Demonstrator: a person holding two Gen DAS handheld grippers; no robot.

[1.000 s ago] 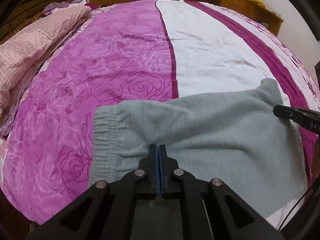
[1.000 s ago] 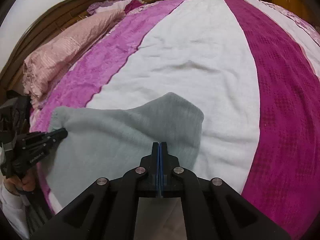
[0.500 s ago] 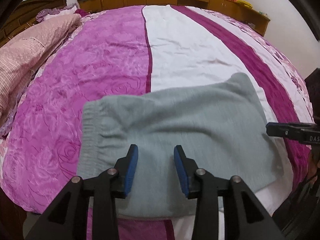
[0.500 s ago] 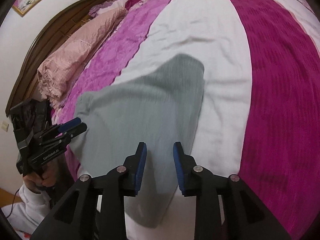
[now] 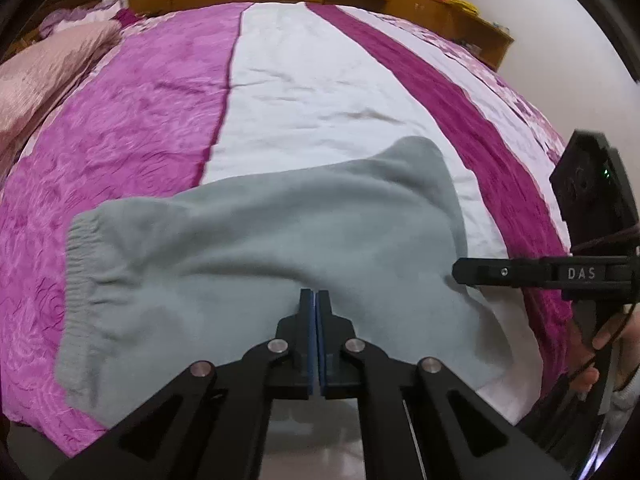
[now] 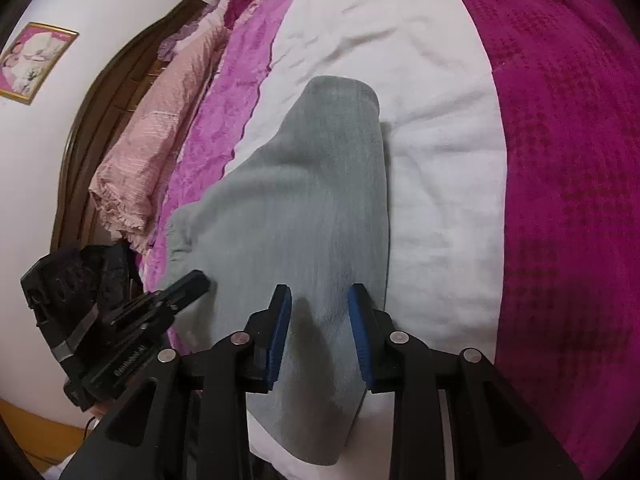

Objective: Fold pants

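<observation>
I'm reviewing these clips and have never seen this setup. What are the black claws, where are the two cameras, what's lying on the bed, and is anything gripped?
No robot here: a person holds a two-finger tool in each hand, with a fisheye camera on each looking along its fingers. The left wrist view shows the left gripper shut, its blue pads together over the gray pants; whether cloth is pinched there I cannot tell. The right wrist view shows the right gripper open over the pants, gripping nothing. The pants lie partly folded on the striped bedspread, waistband toward the pink pillow.
</observation>
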